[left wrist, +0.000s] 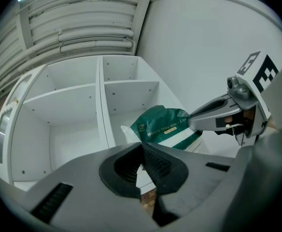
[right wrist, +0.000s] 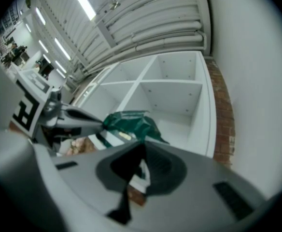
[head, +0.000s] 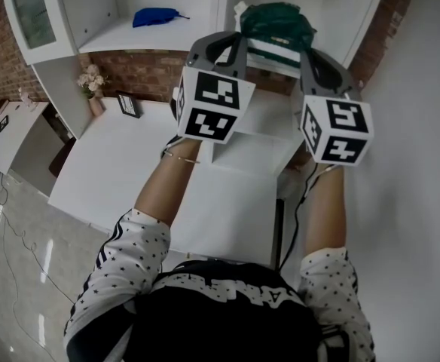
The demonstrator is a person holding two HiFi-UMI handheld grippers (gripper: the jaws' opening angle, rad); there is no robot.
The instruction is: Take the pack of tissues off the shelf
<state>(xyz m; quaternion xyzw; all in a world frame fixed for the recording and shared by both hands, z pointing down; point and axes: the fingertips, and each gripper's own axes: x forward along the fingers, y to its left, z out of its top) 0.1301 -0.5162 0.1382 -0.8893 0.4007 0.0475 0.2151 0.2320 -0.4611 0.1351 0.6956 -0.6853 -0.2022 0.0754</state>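
Head view: pack of tissues (head: pixel 276 23) sits at the front edge of the shelf's (head: pixel 141 36) right bay, flanked by left gripper (head: pixel 221 45) and right gripper (head: pixel 319 65), both jaws closed on nothing, tips at its sides, neither nearer, so probably a two-sided squeeze, then pull near.
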